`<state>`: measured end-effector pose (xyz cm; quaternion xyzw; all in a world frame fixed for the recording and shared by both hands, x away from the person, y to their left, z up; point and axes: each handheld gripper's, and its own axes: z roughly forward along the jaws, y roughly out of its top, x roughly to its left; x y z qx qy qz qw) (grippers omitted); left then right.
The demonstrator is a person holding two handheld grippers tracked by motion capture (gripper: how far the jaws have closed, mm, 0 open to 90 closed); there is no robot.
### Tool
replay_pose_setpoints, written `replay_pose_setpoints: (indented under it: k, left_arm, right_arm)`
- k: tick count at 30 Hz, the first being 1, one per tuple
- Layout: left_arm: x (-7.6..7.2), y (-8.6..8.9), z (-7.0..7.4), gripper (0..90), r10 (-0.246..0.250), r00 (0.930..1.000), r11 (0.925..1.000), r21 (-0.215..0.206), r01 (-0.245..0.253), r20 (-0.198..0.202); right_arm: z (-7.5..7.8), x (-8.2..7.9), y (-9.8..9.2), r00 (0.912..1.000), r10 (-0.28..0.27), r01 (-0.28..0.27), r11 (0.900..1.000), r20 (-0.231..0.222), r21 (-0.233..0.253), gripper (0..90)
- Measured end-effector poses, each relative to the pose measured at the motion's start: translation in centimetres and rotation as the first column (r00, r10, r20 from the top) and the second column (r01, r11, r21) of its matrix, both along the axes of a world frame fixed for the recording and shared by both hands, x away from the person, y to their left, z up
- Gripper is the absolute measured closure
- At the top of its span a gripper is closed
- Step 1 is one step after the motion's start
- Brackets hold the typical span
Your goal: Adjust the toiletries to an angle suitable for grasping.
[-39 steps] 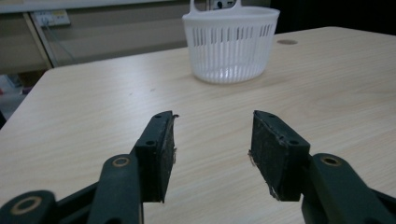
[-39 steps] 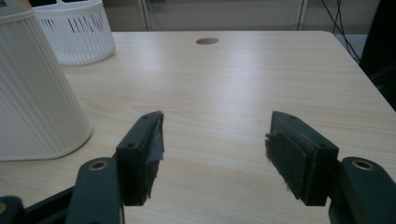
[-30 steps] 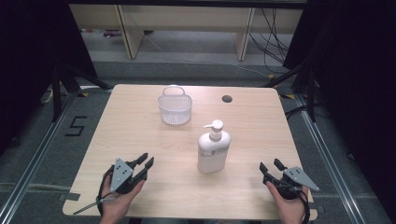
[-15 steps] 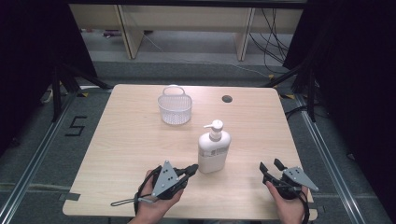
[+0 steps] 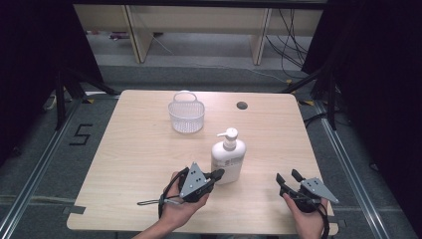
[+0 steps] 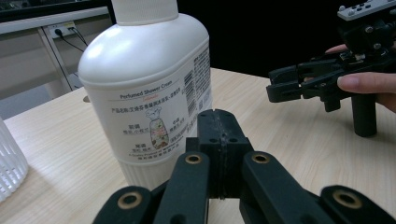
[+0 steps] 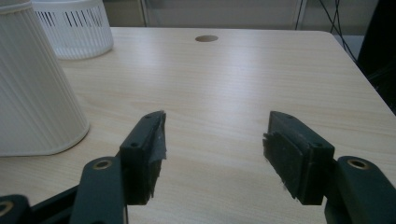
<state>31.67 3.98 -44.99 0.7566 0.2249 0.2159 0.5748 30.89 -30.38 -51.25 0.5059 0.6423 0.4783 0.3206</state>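
Two grippers are working low in the high view. The left gripper is sitting at lower centre of the frame, held in a hand coming up from the bottom edge, with its jaws pressed together and nothing between them. In the left gripper view those closed jaws are pointing at the lower body of the white pump bottle, just beside it; whether the tips are touching the bottle is hard to tell. In the high view the jaw tips are lying right against the bottle's lower left side. The bottle is standing upright near the middle of the tabletop, pump head pointing toward frame left, printed label facing the left gripper.

The right gripper is resting at lower right of the high view, held in the other hand, jaws spread wide and holding nothing. In the right gripper view the two jaws are standing well apart over bare wood, with the ribbed base of the bottle at the left edge of the frame. It is well apart from the bottle.

A white slotted basket is sitting at upper centre of the high view, beyond the bottle and apart from it. A round hole is showing in the tabletop to the basket's right.
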Motion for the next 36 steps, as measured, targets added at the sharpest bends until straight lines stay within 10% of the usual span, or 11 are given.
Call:
replay_pose_setpoints:
  k: [36]
  left_arm:
    - [2.8,0.2,-0.2,89.7,0.114,0.9934,0.9935,-0.002,-0.114,-0.015]
  right_arm:
    - [-0.1,0.0,0.0,0.9997,-0.005,0.005,1.0,0.024,0.005,38.5]
